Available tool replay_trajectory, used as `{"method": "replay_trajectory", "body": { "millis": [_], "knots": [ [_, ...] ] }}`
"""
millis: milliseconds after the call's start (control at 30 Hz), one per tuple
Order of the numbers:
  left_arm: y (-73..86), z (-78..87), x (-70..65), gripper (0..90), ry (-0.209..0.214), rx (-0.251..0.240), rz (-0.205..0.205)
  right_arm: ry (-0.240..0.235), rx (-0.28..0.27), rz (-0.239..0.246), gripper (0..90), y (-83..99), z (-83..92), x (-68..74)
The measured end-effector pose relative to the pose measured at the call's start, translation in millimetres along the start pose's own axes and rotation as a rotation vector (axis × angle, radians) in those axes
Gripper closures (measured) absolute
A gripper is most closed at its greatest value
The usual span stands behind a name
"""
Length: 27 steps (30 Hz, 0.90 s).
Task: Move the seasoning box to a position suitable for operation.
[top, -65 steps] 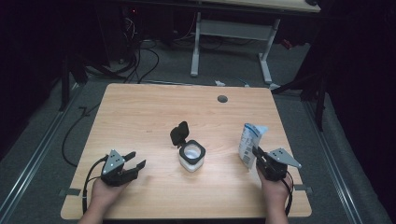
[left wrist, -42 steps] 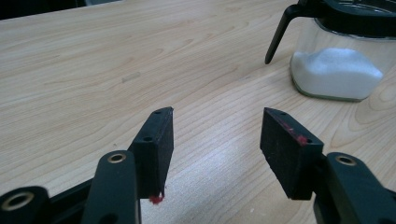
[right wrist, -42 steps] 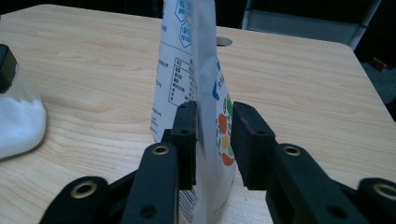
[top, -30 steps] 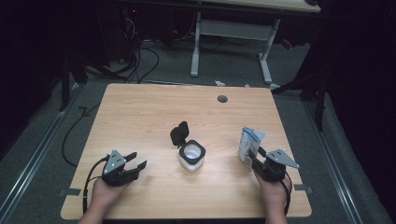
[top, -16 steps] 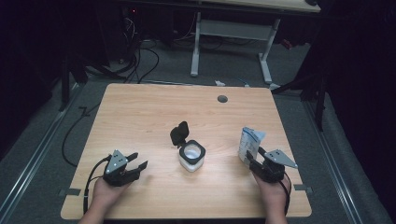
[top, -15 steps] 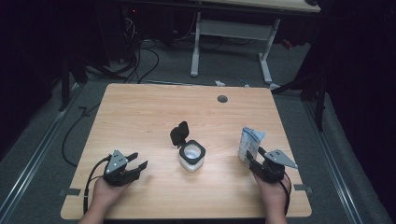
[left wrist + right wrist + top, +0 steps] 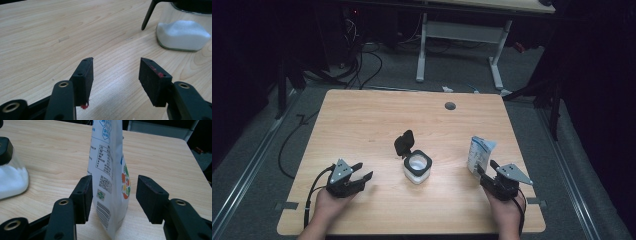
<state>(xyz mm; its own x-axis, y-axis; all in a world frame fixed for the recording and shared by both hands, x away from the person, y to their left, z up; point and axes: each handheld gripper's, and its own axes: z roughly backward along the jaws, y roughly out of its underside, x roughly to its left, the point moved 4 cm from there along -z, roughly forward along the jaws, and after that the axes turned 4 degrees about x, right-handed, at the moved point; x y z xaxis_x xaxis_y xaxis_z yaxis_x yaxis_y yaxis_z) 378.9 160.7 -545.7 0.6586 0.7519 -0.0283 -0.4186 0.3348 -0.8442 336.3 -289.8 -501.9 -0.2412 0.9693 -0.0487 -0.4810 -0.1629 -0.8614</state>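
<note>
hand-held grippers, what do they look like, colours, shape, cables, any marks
Both are black. The left hand-held gripper and the right hand-held gripper each carry a grey three-cornered plate on top and trail a black cable. Up close, each has two flat rectangular black pads with small screw holes, on arms with brass-coloured rivets. The left one's pads show small red marks. No sleeves show.

The worktop (image 7: 377, 125) is light brown wood with wavy darker lines in it. The left tool (image 7: 115, 75) is black, with small red marks on its tips and gold rings around its screw holes. The right tool (image 7: 112, 195) is black too, with the same gold rings. The pouch (image 7: 110, 170) between its tips is white with blue writing, black stripes and green, orange and yellow spots. The jar (image 7: 417, 167) is clear, holds white powder and has a black lid (image 7: 404, 143).
</note>
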Motion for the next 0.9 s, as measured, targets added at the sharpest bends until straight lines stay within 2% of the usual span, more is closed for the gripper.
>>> {"method": "replay_trajectory", "body": {
  "millis": [67, 467, 533, 700, 900],
  "knots": [
    [-0.5, -1.6, 0.1, 46.3, 0.003, 0.003, 0.007, 0.003, -0.002, 0.001, 48.3, 1.3, 2.8, -0.2],
    [-7.5, -14.2, -8.9, 46.6, 0.007, 0.008, -0.022, 0.049, 0.004, -0.01, 54.7, 9.2, 21.3, 2.3],
    [-8.8, -15.4, -9.3, 48.1, 0.002, 0.008, -0.022, 0.05, 0.006, -0.009, 55.4, 9.8, 23.3, 4.6],
    [-10.6, -16.4, -6.8, 49.8, -0.003, -0.005, 0.007, 0.04, 0.01, 0.003, 55.7, 9.5, 27.0, 11.8],
    [-10.7, -17.0, -5.7, 52.3, -0.005, -0.005, 0.014, 0.021, 0.002, 0.029, 58.0, 8.3, 28.8, 25.1]
  ]
}}
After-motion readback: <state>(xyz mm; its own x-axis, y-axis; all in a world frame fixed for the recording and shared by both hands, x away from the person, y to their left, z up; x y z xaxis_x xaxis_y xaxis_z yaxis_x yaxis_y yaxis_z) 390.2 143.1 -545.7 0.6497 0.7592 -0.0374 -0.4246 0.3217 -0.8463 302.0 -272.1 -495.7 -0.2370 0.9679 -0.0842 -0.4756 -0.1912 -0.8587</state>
